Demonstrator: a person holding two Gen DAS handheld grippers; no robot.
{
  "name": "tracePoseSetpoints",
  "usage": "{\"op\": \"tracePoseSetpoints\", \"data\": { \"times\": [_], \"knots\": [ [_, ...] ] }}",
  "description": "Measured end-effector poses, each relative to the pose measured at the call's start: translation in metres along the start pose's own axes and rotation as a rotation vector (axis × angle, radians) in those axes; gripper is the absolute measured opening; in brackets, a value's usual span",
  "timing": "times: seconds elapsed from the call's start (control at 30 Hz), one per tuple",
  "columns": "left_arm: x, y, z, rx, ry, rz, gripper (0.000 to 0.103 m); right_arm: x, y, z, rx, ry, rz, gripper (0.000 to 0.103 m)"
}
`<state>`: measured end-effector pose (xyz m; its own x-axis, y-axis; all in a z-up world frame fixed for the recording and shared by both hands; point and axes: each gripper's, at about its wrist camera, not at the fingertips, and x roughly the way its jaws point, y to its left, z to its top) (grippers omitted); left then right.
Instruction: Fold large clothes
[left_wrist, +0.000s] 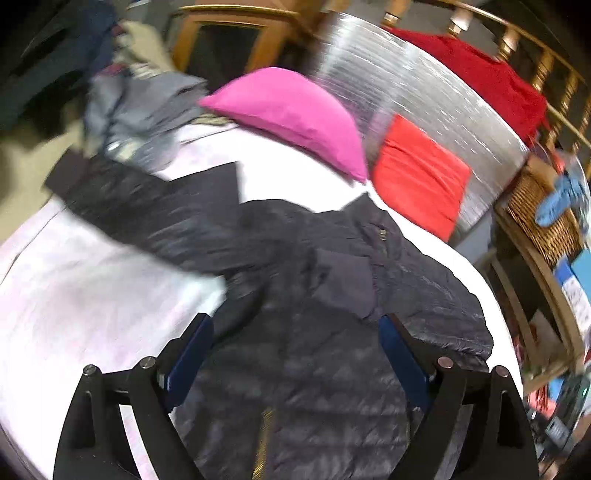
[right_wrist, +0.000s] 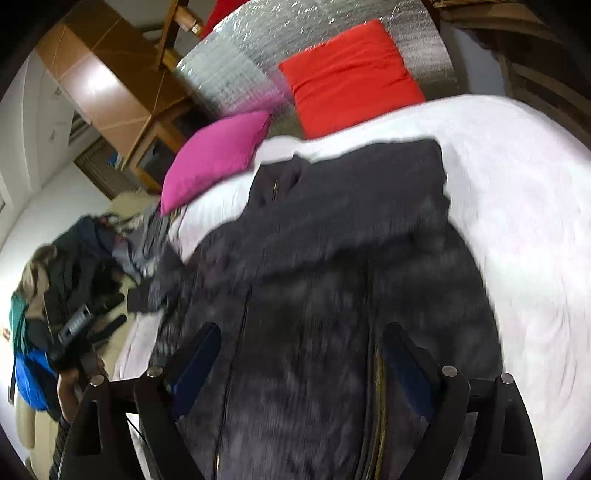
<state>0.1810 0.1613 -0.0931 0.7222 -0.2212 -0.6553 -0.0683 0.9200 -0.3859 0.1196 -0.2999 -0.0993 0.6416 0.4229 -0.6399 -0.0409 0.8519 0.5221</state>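
A dark quilted puffer jacket (left_wrist: 303, 280) lies spread on the white bed (left_wrist: 92, 295), front up, its gold zipper running down the middle. One sleeve stretches out to the left in the left wrist view. My left gripper (left_wrist: 297, 325) hovers over the jacket's body, jaws wide apart and nothing between the pads. In the right wrist view the same jacket (right_wrist: 332, 258) fills the middle, one sleeve folded across the chest. My right gripper (right_wrist: 299, 332) hangs above the lower body of the jacket, also open and empty. At the left edge of that view the other gripper (right_wrist: 79, 328) shows, held in a hand.
A pink pillow (left_wrist: 291, 114) and a red pillow (left_wrist: 417, 181) lean at the head of the bed against a silvery foil board (left_wrist: 406, 88). A heap of other clothes (left_wrist: 140, 110) lies at the bed's far left. A wicker basket (left_wrist: 543, 218) and wooden rails stand to the right.
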Motion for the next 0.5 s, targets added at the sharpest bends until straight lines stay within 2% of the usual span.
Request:
{"op": "tracePoseSetpoints", "data": {
  "times": [0.13, 0.27, 0.5],
  "knots": [
    [-0.013, 0.041, -0.006, -0.107, 0.007, 0.004, 0.091, -0.005, 0.005, -0.019, -0.028, 0.029, -0.032, 0.091],
    [-0.018, 0.086, -0.002, -0.234, -0.012, -0.018, 0.091, -0.012, 0.006, -0.022, -0.019, 0.012, -0.039, 0.091],
    [0.008, 0.177, 0.038, -0.459, -0.069, -0.002, 0.091, -0.006, 0.015, -0.019, -0.031, -0.033, -0.056, 0.091]
  ]
}}
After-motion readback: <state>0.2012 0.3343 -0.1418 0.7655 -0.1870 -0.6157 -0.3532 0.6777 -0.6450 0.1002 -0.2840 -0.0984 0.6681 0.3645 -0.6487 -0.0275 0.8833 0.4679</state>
